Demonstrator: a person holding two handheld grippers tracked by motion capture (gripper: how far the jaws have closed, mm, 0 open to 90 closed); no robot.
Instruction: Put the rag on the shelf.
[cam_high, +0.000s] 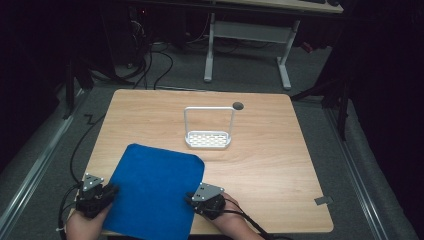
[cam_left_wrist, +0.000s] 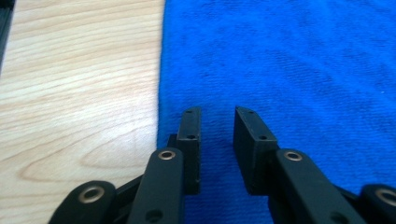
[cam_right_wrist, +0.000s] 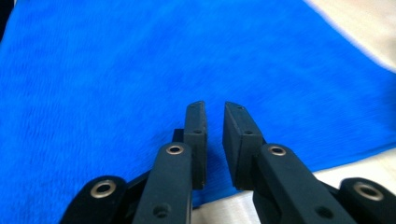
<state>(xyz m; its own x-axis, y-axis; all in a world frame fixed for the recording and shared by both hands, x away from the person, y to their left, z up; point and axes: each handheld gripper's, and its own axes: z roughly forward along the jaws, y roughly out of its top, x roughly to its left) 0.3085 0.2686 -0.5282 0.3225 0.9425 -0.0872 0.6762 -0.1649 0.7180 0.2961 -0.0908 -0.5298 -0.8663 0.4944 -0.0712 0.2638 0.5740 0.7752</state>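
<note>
Left hand (cam_high: 82, 227): I see it enter at the bottom left edge, forearm angled in toward the cloth.
Left gripper (cam_high: 95, 195): low at the cloth's left edge; in its own view (cam_left_wrist: 218, 119) the jaws stand a small gap apart over the blue weave, pinching nothing.
Cloth (cam_high: 152, 192): blue, flat on the near part of the table, turned a little so one corner points at the rack; its near edge reaches the table's front edge.
Right gripper (cam_high: 202, 200): at the cloth's right edge; in its own view (cam_right_wrist: 215, 116) the jaws sit nearly together with a narrow slit between them, nothing caught in it, blue below.
Right hand (cam_high: 232, 222): comes in from the bottom, wrist bent inward.
Rack (cam_high: 208, 131): white, with a tall hoop handle, well beyond the cloth at mid-table.
Table (cam_high: 280, 165): light wood.
High view adds: rack, both forearms, a dark hole (cam_high: 238, 105) near the far edge.
Gripper views add: jaw gaps and the cloth's nap up close (cam_left_wrist: 289, 60).
</note>
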